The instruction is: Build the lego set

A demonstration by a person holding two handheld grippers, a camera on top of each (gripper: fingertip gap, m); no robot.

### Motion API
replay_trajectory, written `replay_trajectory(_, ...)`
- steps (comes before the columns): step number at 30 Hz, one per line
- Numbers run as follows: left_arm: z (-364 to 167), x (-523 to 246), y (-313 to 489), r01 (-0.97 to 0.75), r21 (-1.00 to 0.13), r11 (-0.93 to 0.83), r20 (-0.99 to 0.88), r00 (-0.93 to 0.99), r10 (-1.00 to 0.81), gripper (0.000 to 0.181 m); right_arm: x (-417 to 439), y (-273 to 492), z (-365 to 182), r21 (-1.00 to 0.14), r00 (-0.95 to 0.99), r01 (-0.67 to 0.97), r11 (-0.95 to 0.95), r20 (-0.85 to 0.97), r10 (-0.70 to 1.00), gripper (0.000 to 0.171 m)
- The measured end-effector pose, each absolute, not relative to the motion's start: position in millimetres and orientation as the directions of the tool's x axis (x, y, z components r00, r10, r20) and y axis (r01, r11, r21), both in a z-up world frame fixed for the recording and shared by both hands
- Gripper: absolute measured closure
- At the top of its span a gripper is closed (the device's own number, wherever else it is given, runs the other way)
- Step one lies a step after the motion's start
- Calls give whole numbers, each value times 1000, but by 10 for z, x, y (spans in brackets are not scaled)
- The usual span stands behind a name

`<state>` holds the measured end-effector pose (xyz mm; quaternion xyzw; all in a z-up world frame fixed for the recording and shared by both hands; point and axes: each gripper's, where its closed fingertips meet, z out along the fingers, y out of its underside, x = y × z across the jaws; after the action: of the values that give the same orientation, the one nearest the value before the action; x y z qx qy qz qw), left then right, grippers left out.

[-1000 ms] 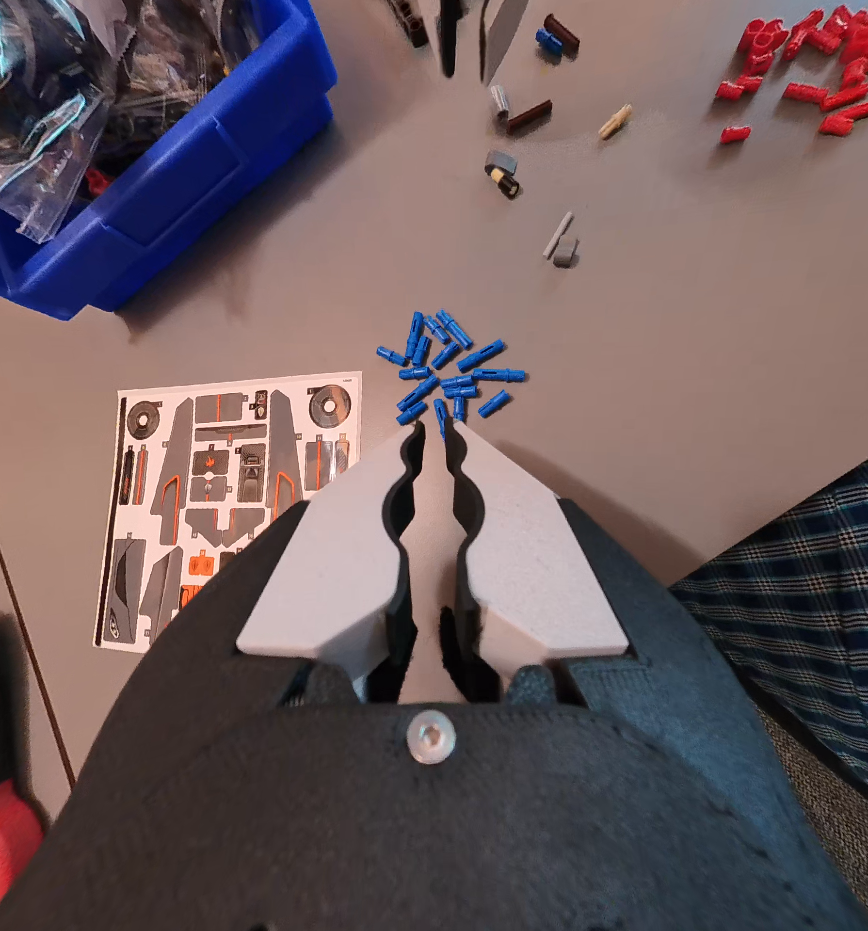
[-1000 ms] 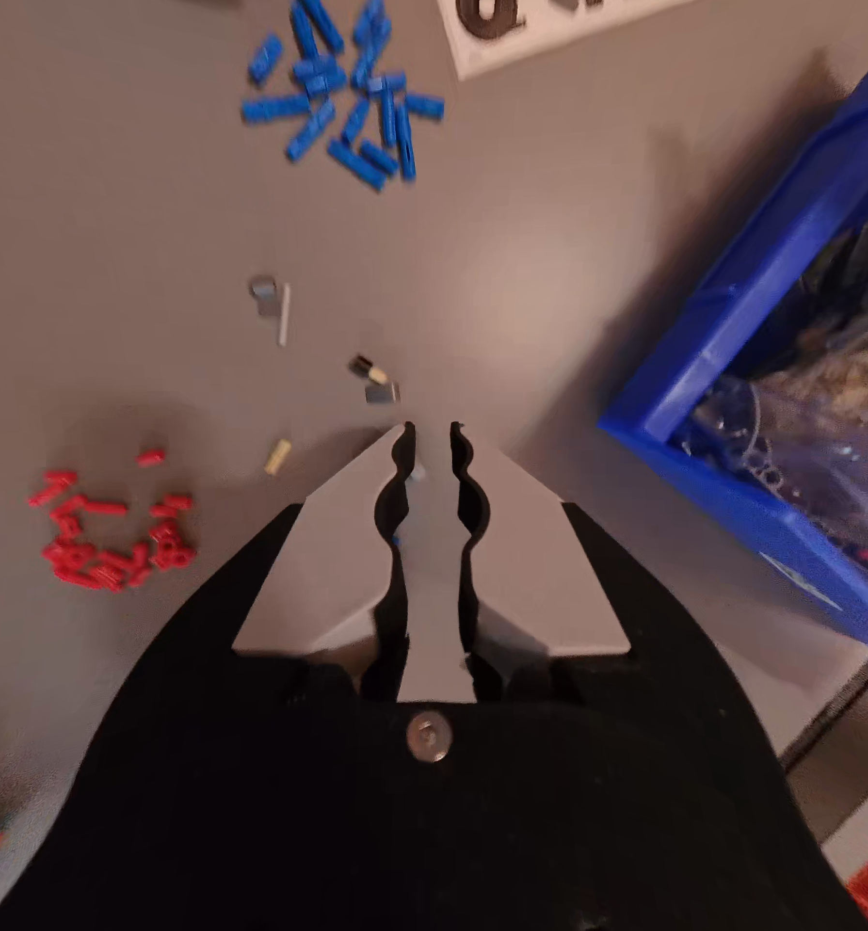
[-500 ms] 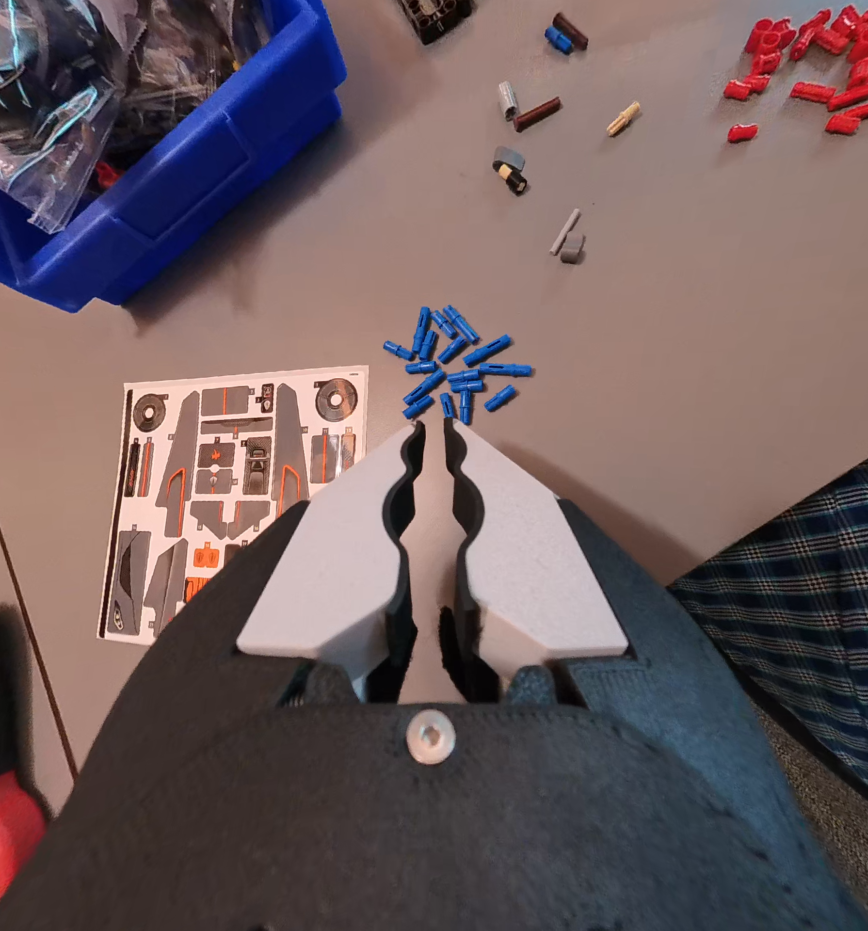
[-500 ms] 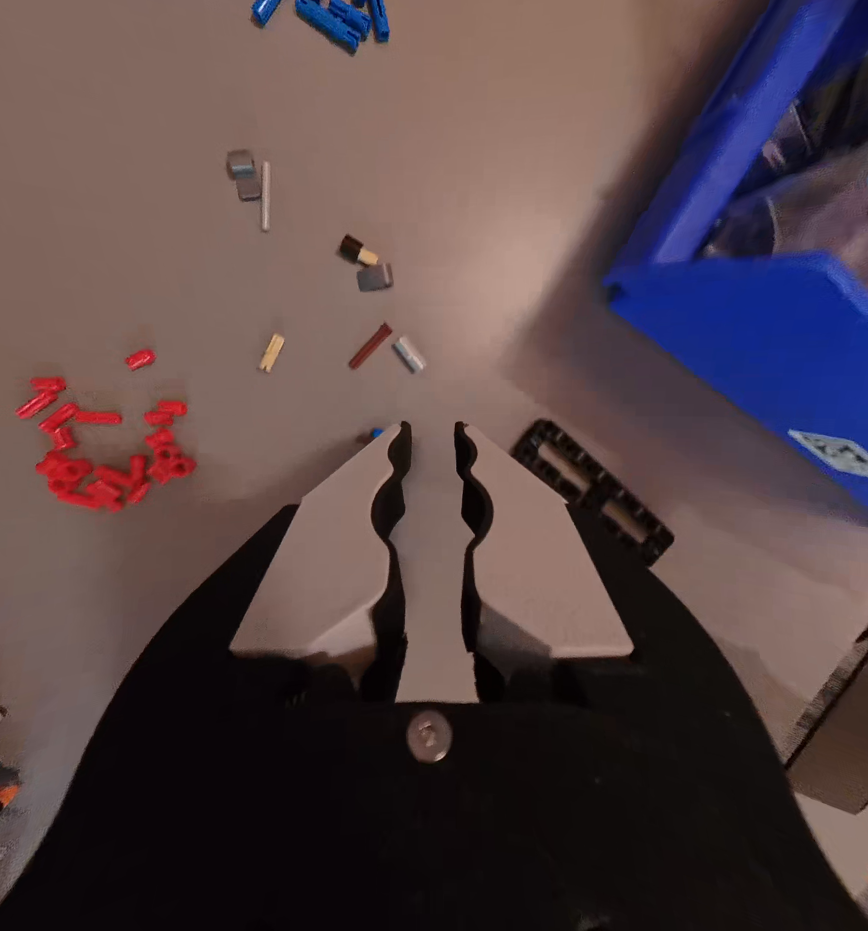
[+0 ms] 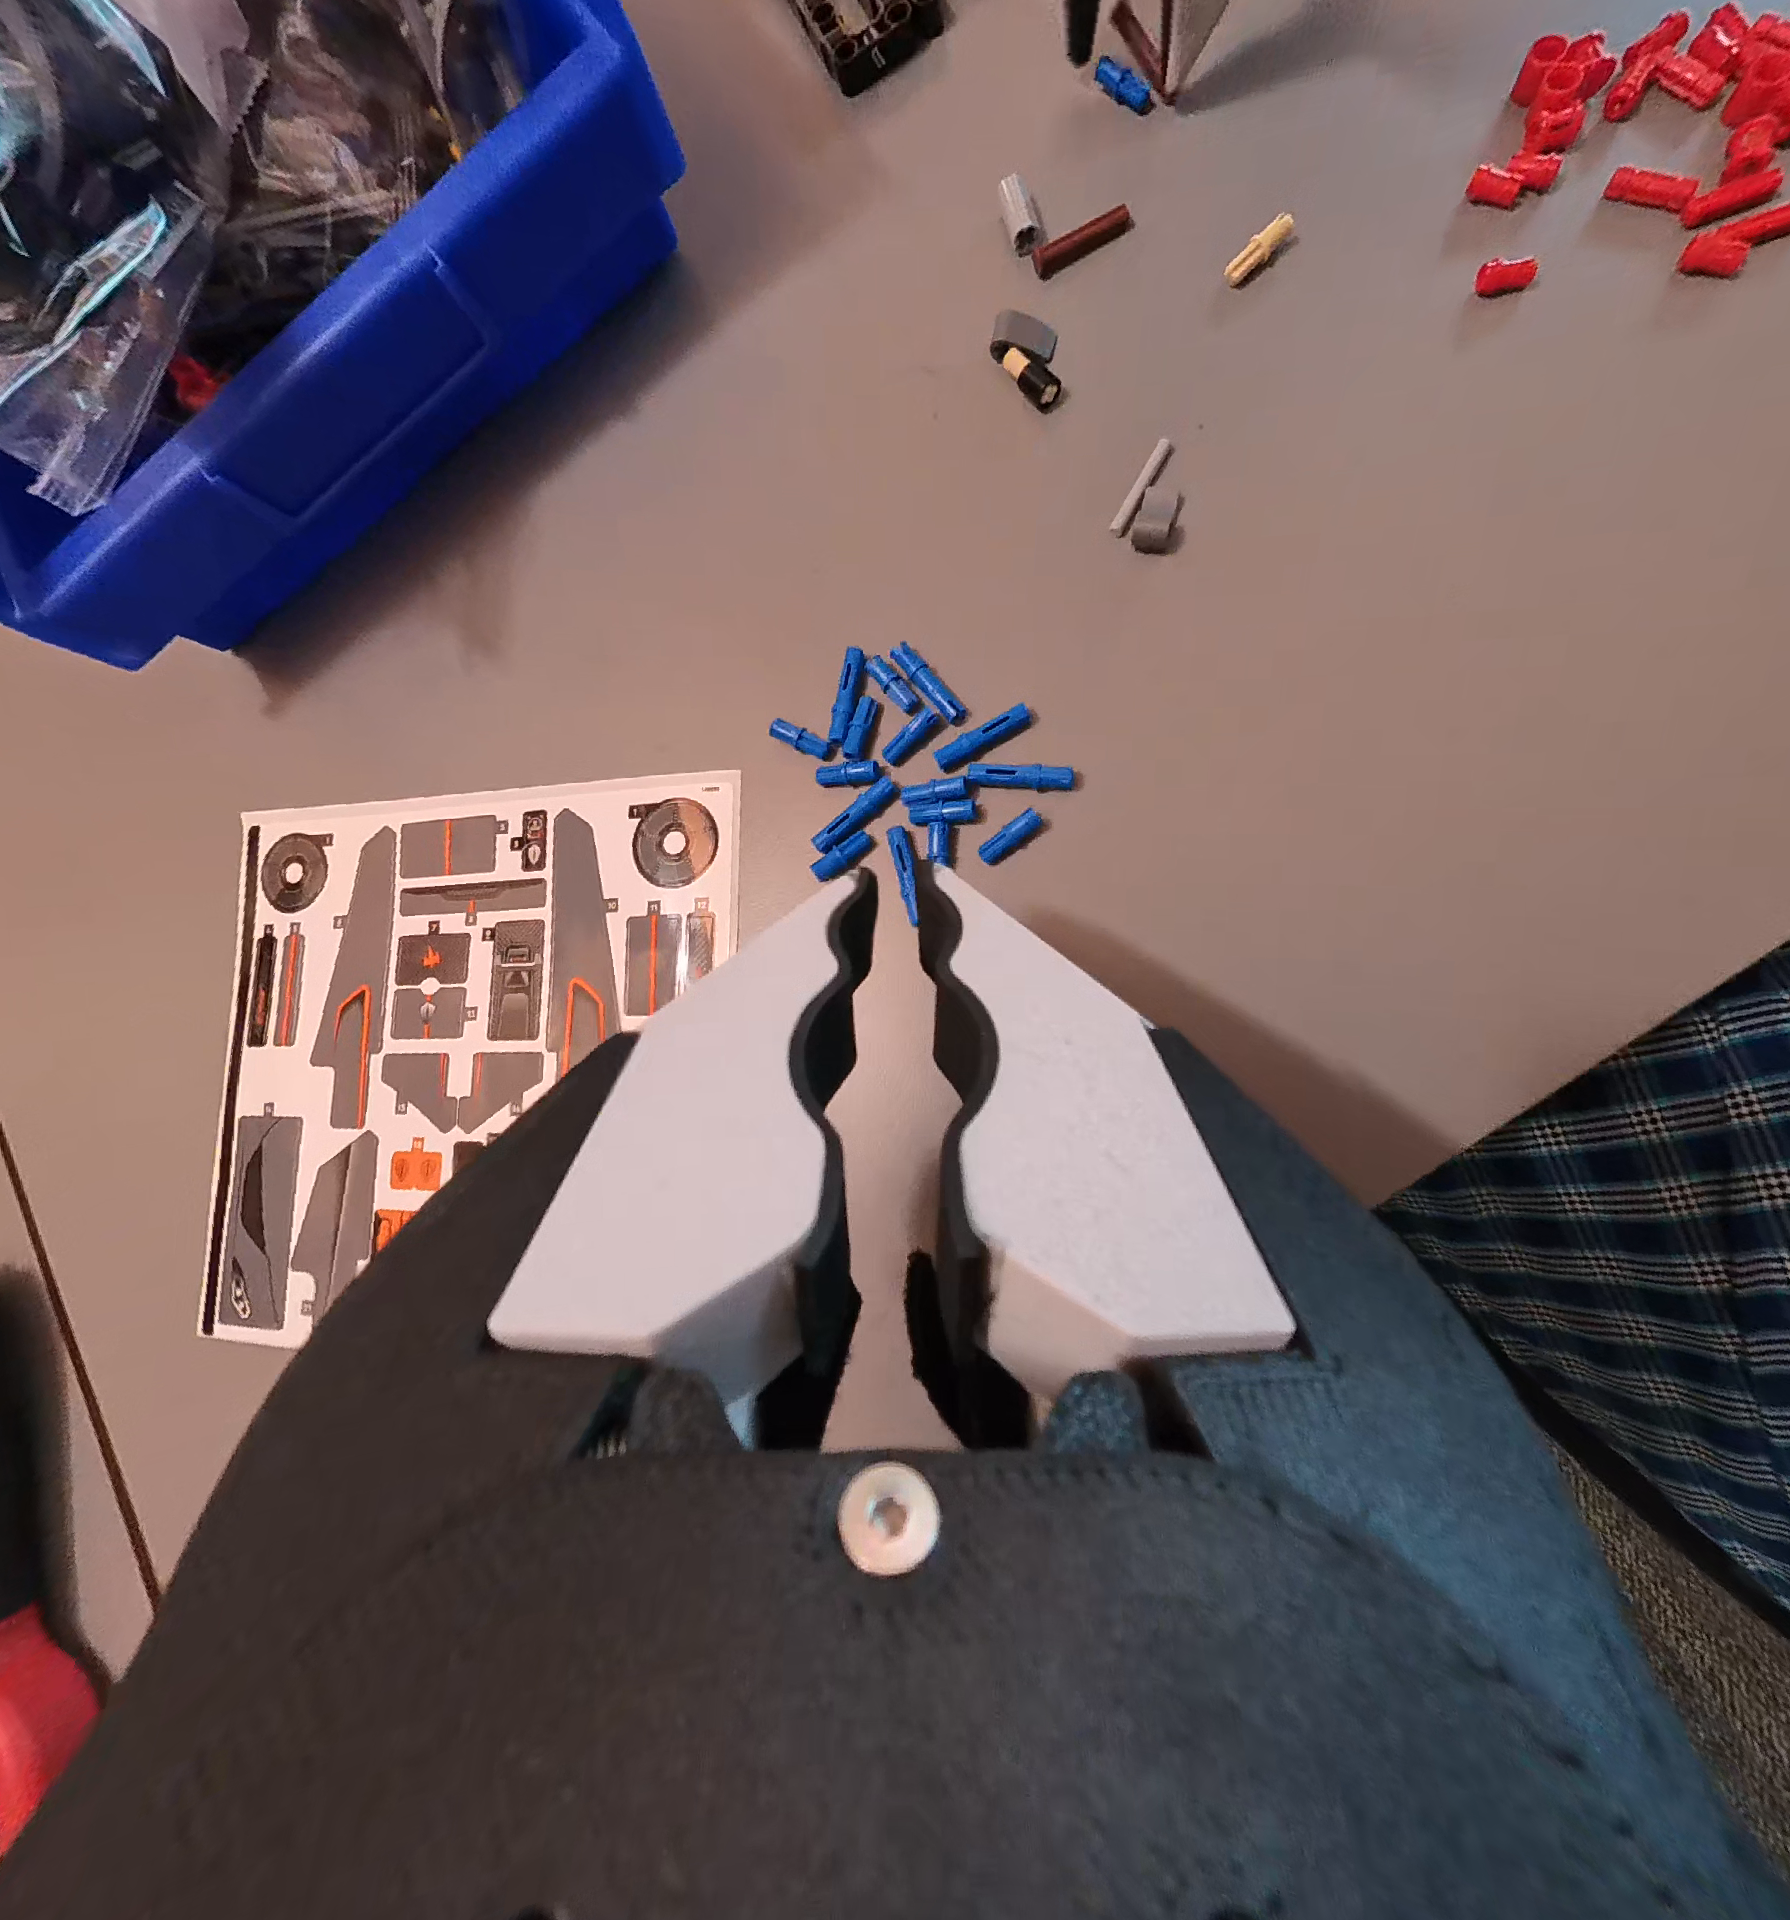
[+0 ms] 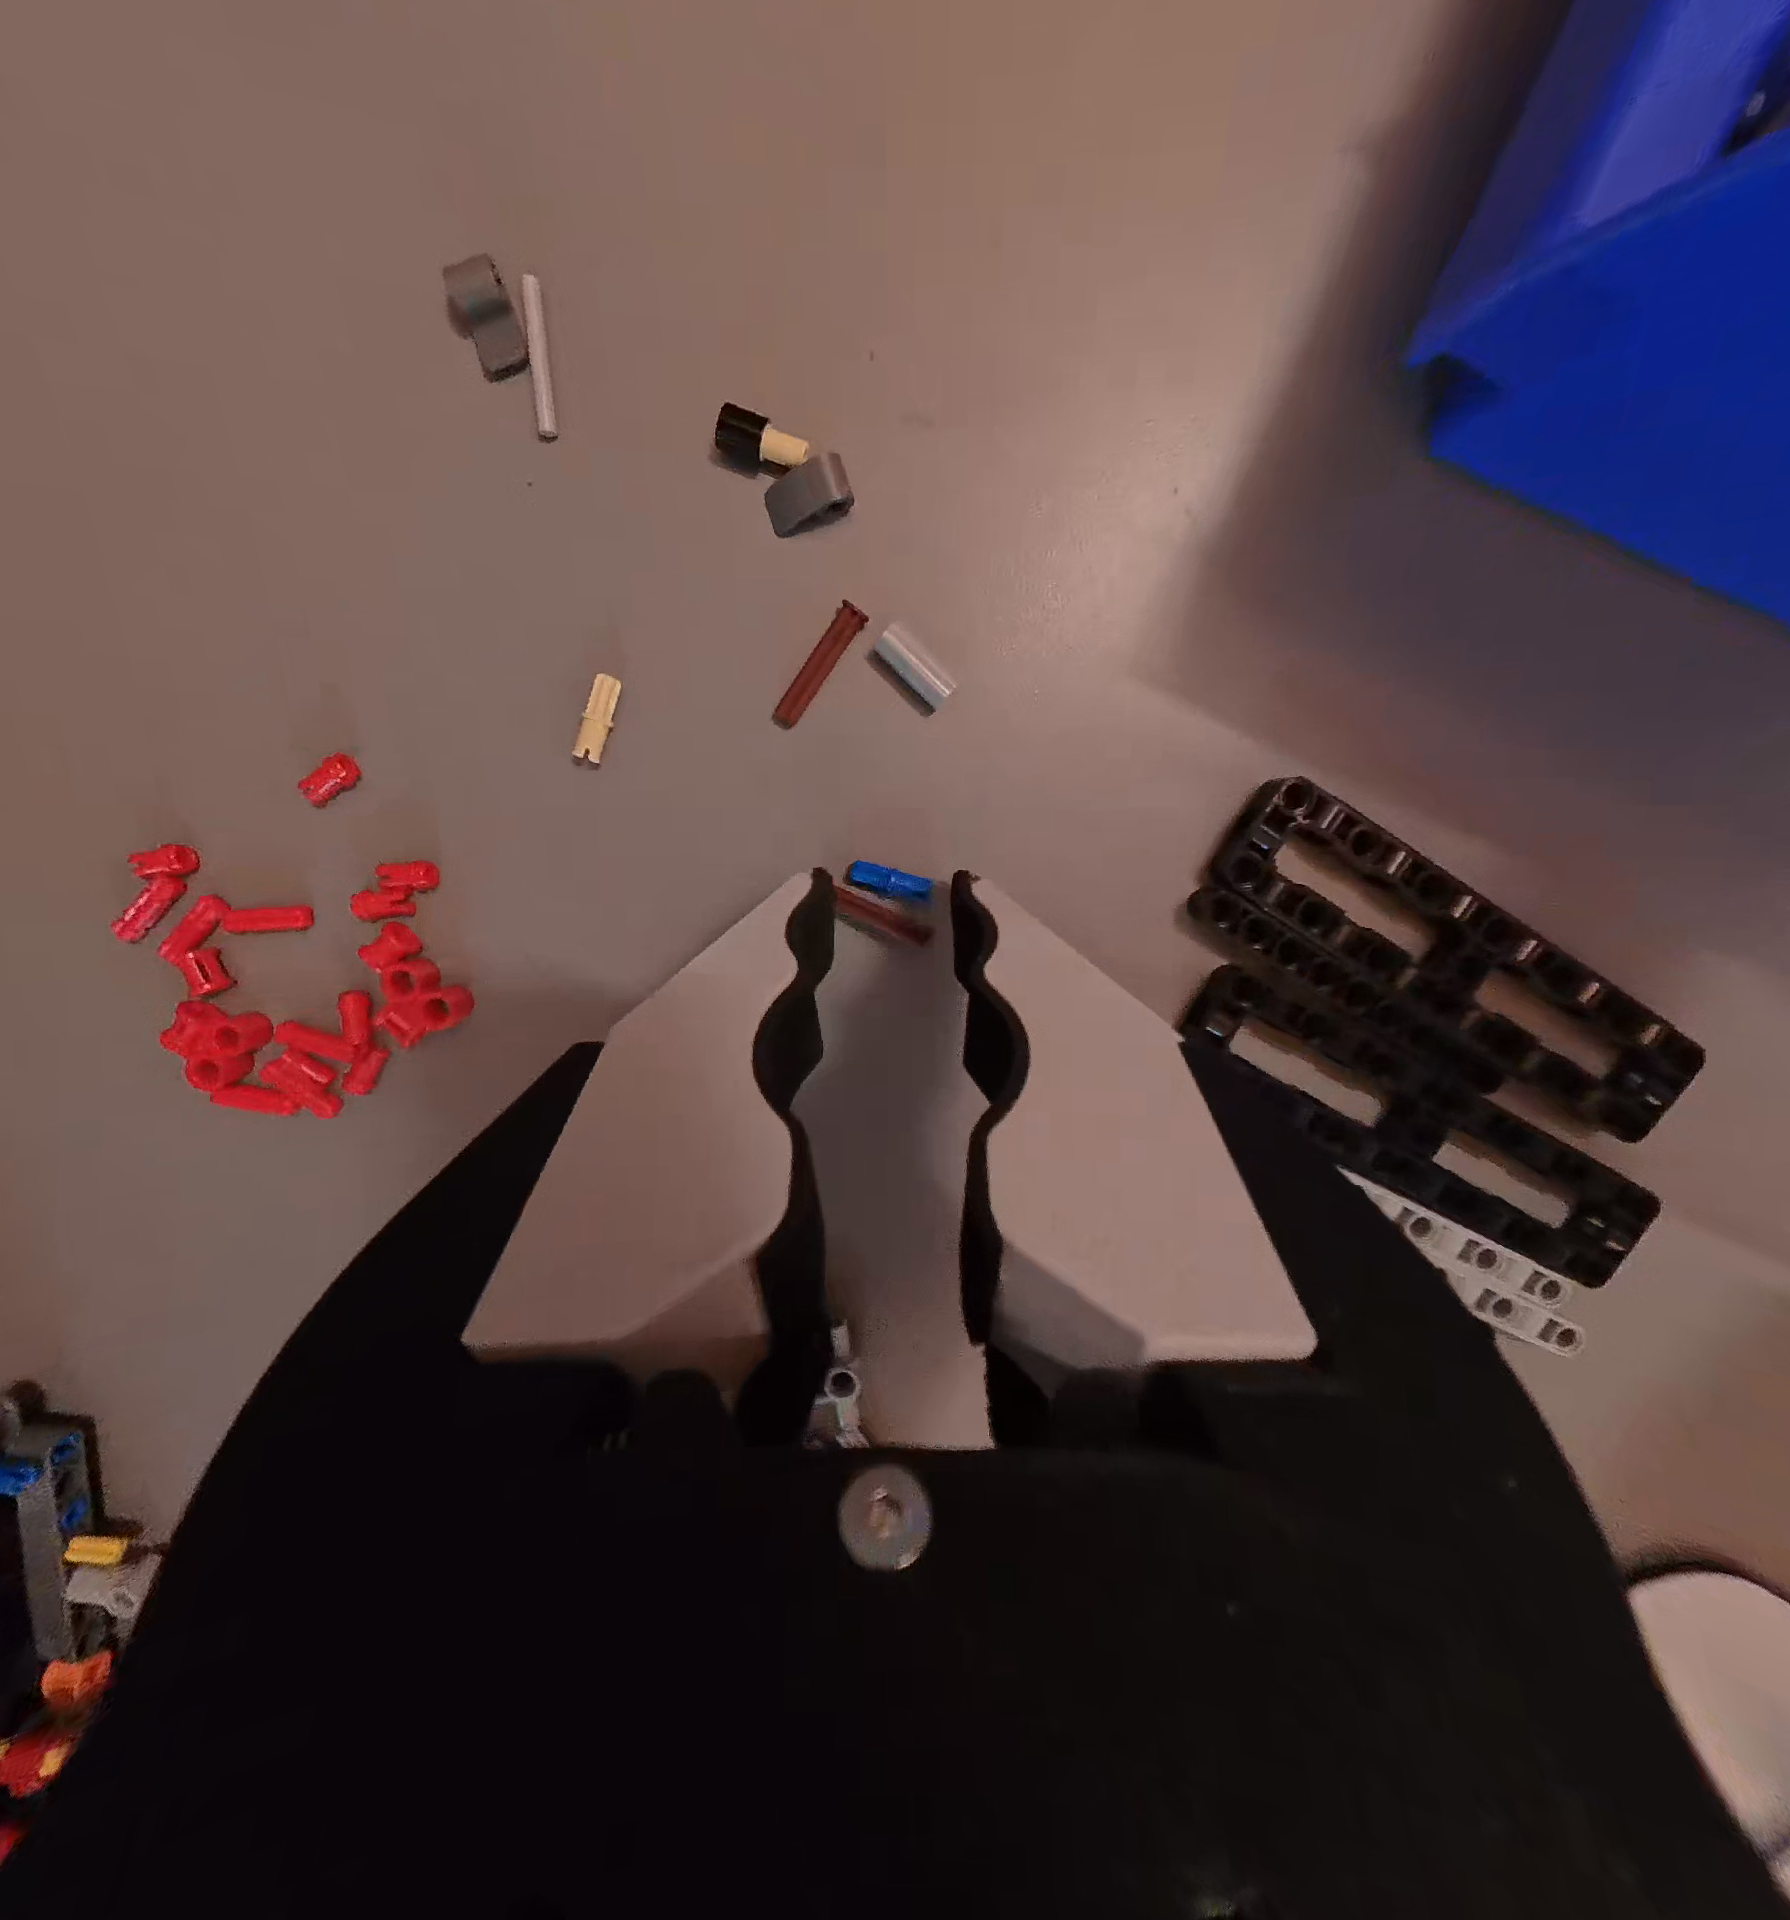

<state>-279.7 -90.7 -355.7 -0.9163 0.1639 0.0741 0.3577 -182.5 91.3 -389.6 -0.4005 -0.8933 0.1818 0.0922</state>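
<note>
My left gripper (image 5: 899, 888) hovers slightly open and empty, its tips at the near edge of a pile of small blue pins (image 5: 922, 769); one pin lies in line with the gap. My right gripper (image 6: 891, 888) is open and empty, its tips over a single blue pin (image 6: 889, 880) and a dark red axle (image 6: 886, 916) on the grey table. Black lego frames (image 6: 1431, 1029) lie just right of it. The right gripper's fingers (image 5: 1182, 31) show at the top of the left wrist view.
A blue bin (image 5: 299, 312) of bagged parts stands far left, a sticker sheet (image 5: 455, 987) beside my left gripper. Red connectors (image 6: 288, 987), a tan pin (image 6: 596, 719), a brown axle (image 6: 820, 665), grey pieces (image 6: 480, 312) and a partial build (image 6: 18, 1538) lie around. Some 20 centimetres of space lies between my two pairs of fingers. The brown axle (image 6: 820, 665) lies some 4 centimetres from my right tips, 15 centimetres from my left tips. My left wrist view (image 5: 1082, 228) looks at it from another angle.
My right gripper has drawn back from the blue pin pile past the loose parts, and the black frames have come into view. My left gripper has barely moved.
</note>
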Motion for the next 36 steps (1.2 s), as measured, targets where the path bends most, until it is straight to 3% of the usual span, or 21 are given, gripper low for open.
replay_trajectory(6,-3579,-2799,-918,-354,-628,-693,-252,935,-249,176,-1824,896,-3933,-407,-651,684,606,34,758,167)
replay_trajectory(12,-3568,-2816,-932,-352,-629,-693,-254,936,-244,176,-1820,844,-3899,-384,-671,677,628,29,741,153)
replay_trajectory(18,-3562,-2814,-931,-354,-628,-693,-256,935,-246,176,-2086,889,-3781,-424,-662,642,639,113,740,159)
replay_trajectory(23,-3534,-2825,-942,-354,-629,-692,-262,935,-241,176,-2349,918,-3831,-443,-670,613,654,147,727,152)
replay_trajectory(36,-3563,-2866,-963,-345,-630,-696,-253,938,-236,176,-2468,760,-3922,-442,-747,550,709,120,654,169)
